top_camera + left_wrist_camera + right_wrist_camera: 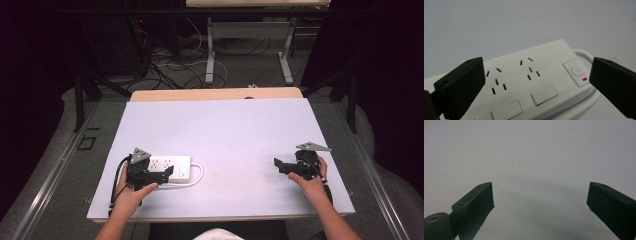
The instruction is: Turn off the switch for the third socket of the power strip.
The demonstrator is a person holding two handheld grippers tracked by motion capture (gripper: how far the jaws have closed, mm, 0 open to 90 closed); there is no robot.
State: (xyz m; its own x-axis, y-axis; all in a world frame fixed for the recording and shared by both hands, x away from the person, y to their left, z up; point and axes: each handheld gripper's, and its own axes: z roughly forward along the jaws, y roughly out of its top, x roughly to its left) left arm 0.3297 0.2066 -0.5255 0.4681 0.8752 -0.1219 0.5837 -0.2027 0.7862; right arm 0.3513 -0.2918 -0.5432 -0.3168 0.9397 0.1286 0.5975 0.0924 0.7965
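A white power strip [167, 165] lies on the pale table top at the front left, its white cable [197, 176] looping along its near side. My left gripper [167, 172] hovers over the strip's near-left part, open. In the left gripper view the strip [531, 80] lies between the wide-apart jaws, showing two socket groups, two flat white switches and a power button [577, 70] with a small red mark. My right gripper [278, 164] is at the front right, open, above bare table; nothing lies between its fingers [476, 197].
The pale board [225, 130] covers a wooden table [215, 93]. Beyond the far edge is a grey floor with tangled cables [170, 65] and another table's white legs [211, 50]. Dark frame posts stand at both sides.
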